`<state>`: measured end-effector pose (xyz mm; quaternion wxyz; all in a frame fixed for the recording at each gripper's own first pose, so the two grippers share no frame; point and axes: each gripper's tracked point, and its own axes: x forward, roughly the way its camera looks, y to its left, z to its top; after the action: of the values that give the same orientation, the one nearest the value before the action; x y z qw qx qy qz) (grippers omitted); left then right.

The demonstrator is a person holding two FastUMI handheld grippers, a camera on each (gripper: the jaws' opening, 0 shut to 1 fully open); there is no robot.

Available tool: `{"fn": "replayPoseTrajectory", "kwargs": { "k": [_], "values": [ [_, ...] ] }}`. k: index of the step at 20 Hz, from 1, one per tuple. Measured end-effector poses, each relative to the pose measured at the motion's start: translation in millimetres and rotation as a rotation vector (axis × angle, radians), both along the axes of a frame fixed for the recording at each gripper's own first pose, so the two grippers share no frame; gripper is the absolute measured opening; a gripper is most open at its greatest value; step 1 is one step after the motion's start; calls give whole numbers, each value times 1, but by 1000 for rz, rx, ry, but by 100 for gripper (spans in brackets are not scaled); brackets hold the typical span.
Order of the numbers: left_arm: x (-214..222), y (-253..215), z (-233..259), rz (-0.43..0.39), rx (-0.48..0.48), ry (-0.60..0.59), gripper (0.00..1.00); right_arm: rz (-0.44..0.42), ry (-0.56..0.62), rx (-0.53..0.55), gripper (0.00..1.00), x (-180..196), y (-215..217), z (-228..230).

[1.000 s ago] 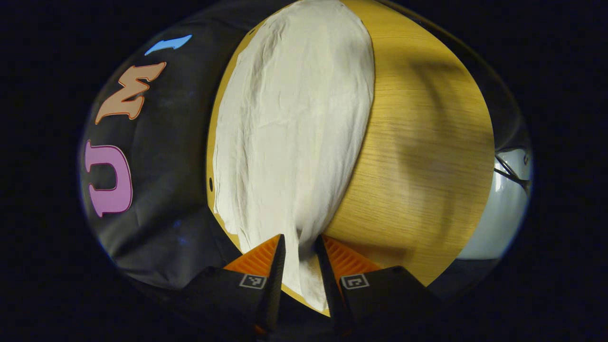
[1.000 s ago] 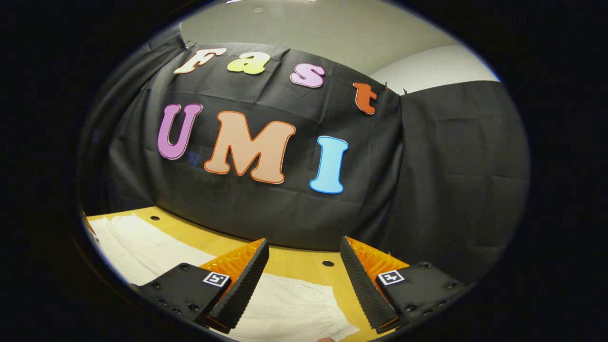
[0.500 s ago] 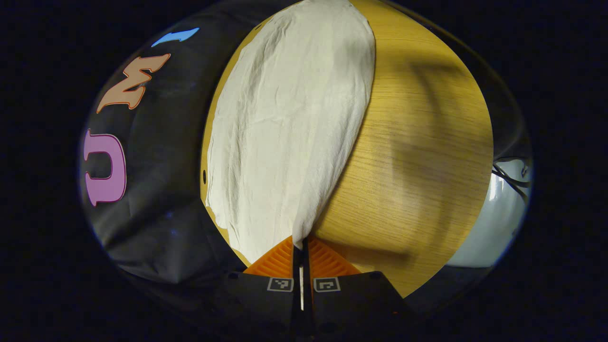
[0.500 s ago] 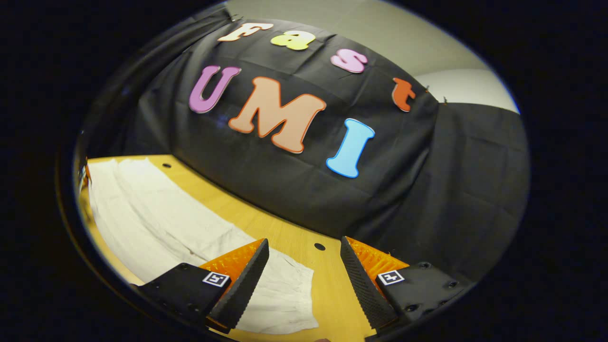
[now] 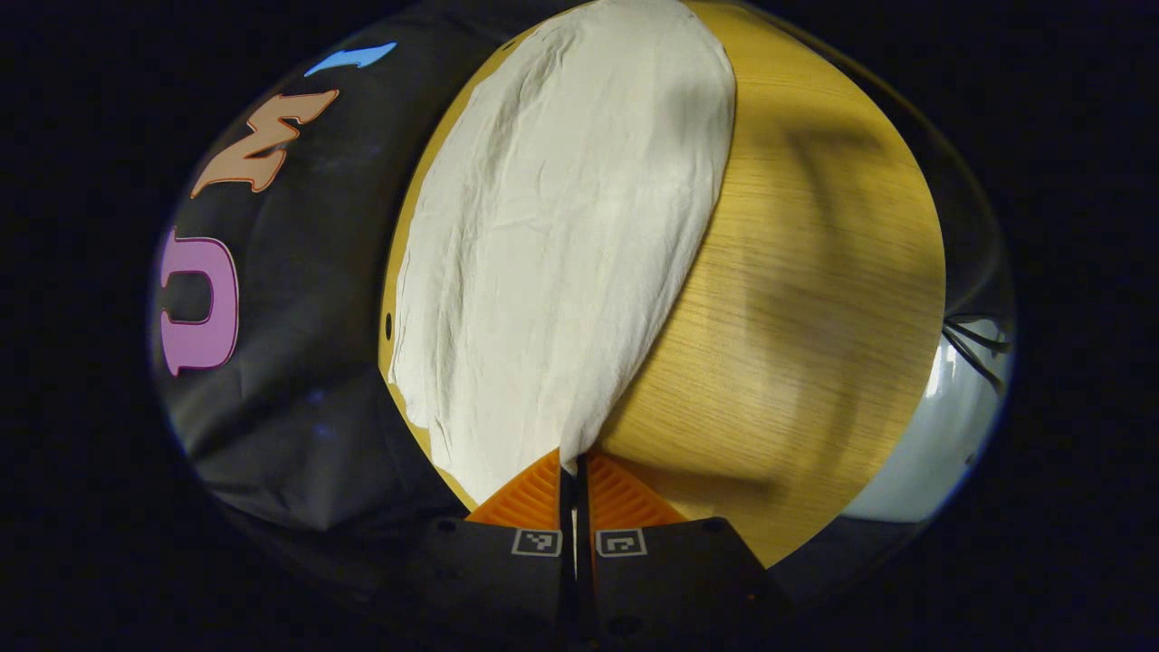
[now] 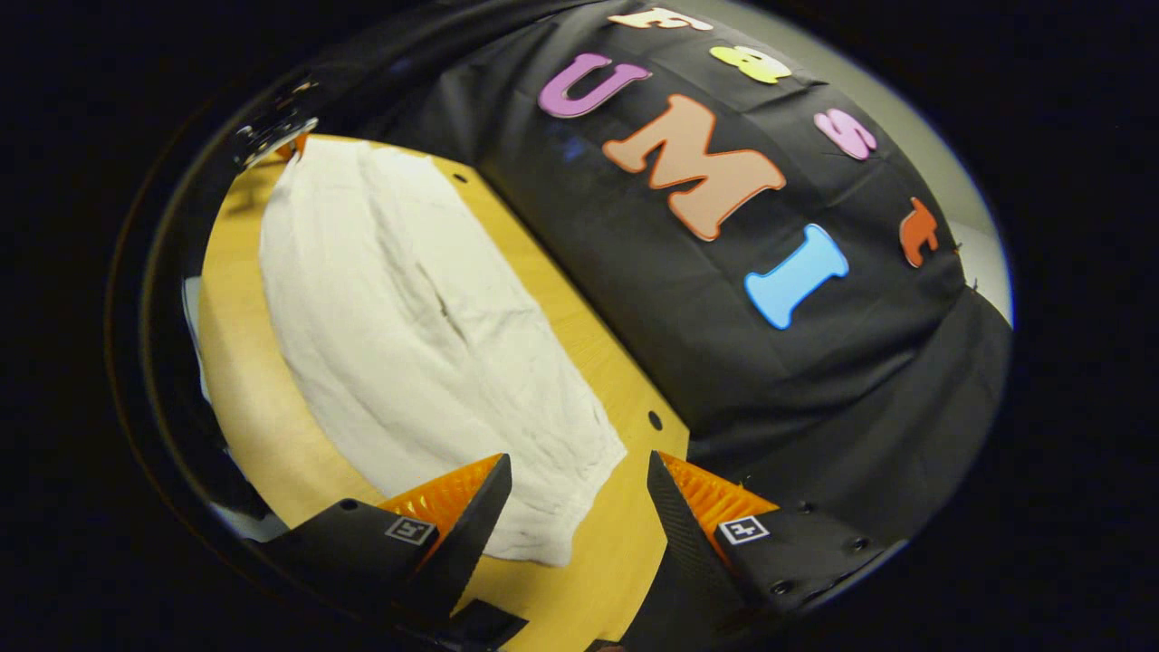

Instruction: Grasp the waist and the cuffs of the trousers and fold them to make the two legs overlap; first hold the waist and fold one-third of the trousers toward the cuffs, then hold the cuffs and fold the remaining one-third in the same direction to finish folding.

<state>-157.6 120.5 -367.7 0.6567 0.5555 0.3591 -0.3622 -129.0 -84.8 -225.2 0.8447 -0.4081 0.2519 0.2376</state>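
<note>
Light yellow wooden table (image 5: pixel 815 299) with fine grain, small dark holes (image 6: pixel 654 420) along its far edge beside the black cloth wall (image 6: pixel 815 380).

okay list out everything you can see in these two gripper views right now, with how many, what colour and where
trousers: one pair, off-white, spread flat along the table beside the booth wall; one end pinched in the left gripper.
table: one, light wood grain with small dark holes near its edge, under the trousers.
booth wall: one, black cloth, standing behind the table's far edge.
left gripper: one, jaws closed together on an edge of the trousers, at the bottom of the left gripper view.
right gripper: one, jaws apart above the other end of the trousers and the bare wood next to it, holding nothing.
</note>
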Motion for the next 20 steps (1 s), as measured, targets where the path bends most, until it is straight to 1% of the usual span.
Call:
{"fn": "replayPoseTrajectory", "kwargs": {
  "k": [1,2,3,5,6,7,8,9,11,16,17,18,20],
  "values": [
    [0,1,0,2,0,-1,0,29,33,-24,97,-8,-1,-13],
    [0,1,0,5,2,-3,0,56,64,-41,100,-16,-2,-24],
    [0,1,0,8,3,-6,0,76,94,-51,98,-23,-1,-34],
    [0,1,1,9,8,-14,0,105,143,-77,97,-35,-3,-50],
    [0,1,0,7,10,-19,0,120,160,-89,100,-40,-1,-58],
    [0,1,1,5,12,-22,0,138,175,-109,100,-45,-1,-63],
    [1,1,1,5,12,-25,0,159,191,-127,97,-50,-1,-69],
    [0,1,0,8,12,-26,0,182,204,-145,99,-54,-1,-73],
    [0,2,0,14,9,-26,0,217,224,-181,99,-61,-1,-86],
    [-1,1,0,16,12,-29,0,240,240,-237,97,-61,-5,-104],
    [0,2,0,13,14,-30,0,245,232,-245,100,-59,-3,-104],
    [0,1,-1,12,16,-31,0,247,228,-253,96,-57,-2,-106],
    [0,1,0,13,17,-31,0,237,215,-270,94,-49,-2,-110]
  ]
}}
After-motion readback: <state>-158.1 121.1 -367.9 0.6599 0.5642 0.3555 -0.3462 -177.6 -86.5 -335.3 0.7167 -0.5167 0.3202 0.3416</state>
